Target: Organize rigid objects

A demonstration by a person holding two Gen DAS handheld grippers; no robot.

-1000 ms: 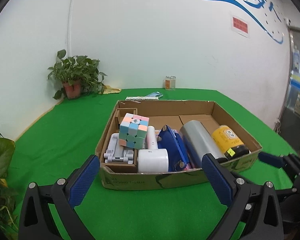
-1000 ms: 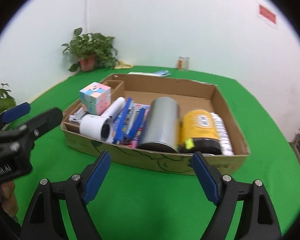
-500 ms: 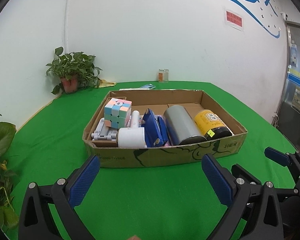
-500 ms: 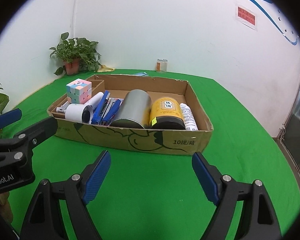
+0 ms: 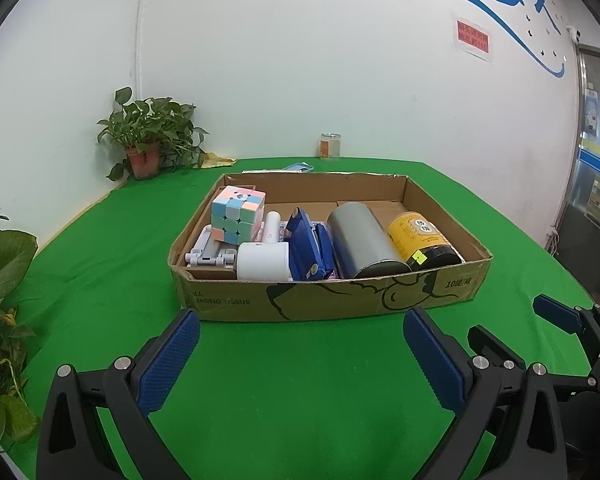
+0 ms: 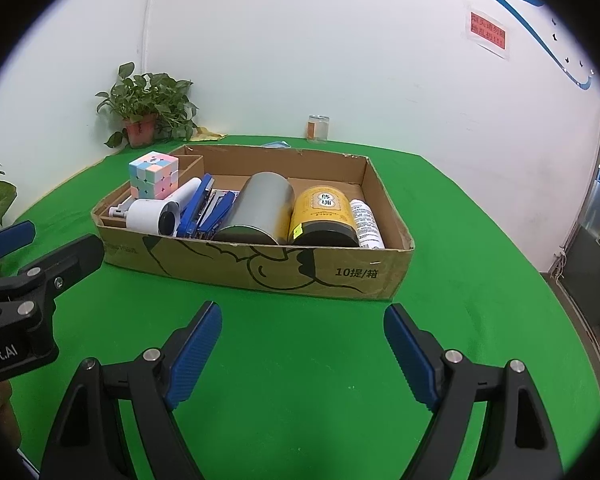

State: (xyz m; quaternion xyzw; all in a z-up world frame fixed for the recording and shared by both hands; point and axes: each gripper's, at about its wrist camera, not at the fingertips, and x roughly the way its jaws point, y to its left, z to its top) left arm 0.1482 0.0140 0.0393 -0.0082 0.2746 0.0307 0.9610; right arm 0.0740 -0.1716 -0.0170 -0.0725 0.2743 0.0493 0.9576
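Ahead of both grippers, left [image 5: 301, 330] and right [image 6: 302, 326], spread wide and empty over green cloth [image 6: 300, 360]: box [image 5: 332, 300] holding cube [image 5: 238, 214], can [image 5: 364, 240], jar [image 5: 420, 238].

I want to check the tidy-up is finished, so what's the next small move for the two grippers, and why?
Probably hold both back: the left gripper and right gripper are open and empty, short of the cardboard box, which already holds the cube and cans.
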